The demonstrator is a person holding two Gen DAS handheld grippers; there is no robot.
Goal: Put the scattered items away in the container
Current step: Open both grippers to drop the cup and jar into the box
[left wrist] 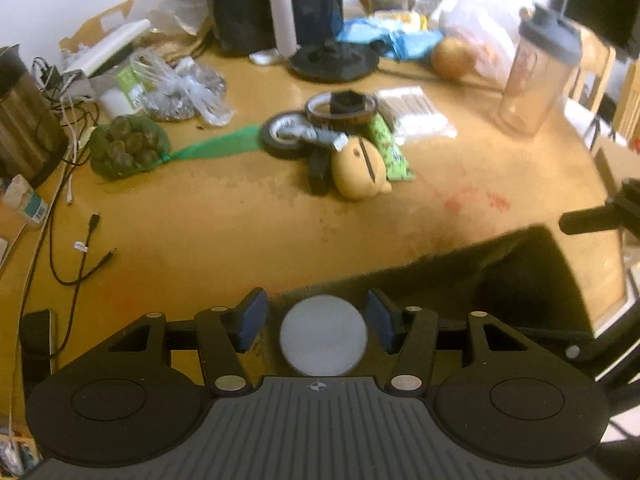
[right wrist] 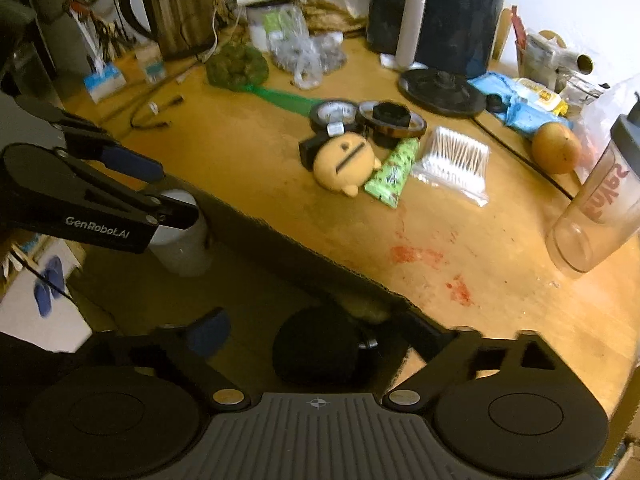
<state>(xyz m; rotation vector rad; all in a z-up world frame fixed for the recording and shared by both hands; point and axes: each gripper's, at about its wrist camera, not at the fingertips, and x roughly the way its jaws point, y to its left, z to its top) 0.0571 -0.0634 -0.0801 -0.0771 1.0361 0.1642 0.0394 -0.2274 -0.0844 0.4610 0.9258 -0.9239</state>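
Note:
A dark cardboard box point(left wrist: 532, 276) stands at the table's near edge; it also shows in the right wrist view point(right wrist: 280, 248). My left gripper point(left wrist: 316, 320) is open over it, with a white round container point(left wrist: 323, 335) between its fingers, not gripped. The white container point(right wrist: 184, 240) sits inside the box. My right gripper point(right wrist: 316, 340) is open over a black round object point(right wrist: 316, 346) inside the box. Scattered on the table: a yellow plush toy point(left wrist: 360, 168), a green snack packet point(left wrist: 390, 148), tape rolls point(left wrist: 340, 108), a bag of cotton swabs point(left wrist: 416, 114).
A dark air fryer point(left wrist: 276, 0), a black lid point(left wrist: 334, 60), a kettle point(right wrist: 176, 8), a green net bag of balls point(left wrist: 124, 146), cables point(left wrist: 76, 240), an orange fruit point(right wrist: 556, 148) and a clear shaker bottle point(right wrist: 596, 208) stand around the table.

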